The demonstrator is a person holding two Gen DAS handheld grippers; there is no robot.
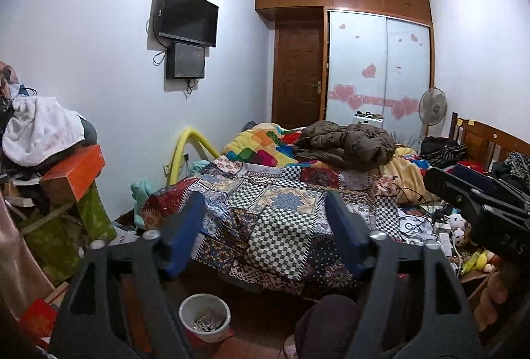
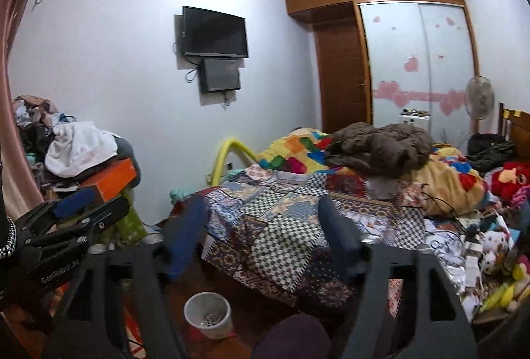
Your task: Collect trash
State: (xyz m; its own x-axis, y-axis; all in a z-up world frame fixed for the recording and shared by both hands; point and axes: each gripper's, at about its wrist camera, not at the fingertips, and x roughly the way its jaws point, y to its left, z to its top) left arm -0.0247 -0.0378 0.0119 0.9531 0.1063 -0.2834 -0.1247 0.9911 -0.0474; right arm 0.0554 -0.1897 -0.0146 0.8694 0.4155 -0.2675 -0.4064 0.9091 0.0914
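Hovering level over the patchwork-quilted bed [image 1: 281, 193], left gripper [image 1: 265, 226] and right gripper [image 2: 261, 226] both spread wide, empty, likely scouting. Pale round plastic wastebasket [image 1: 204, 316], already holding scraps, stands on the floor below both grippers, handy for drops.

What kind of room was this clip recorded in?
A cluttered home bedroom. A bed with a patchwork quilt fills the middle, a sliding-door wardrobe with heart stickers stands at the far wall, and a television hangs on the wall. A small wastebasket sits on the floor.
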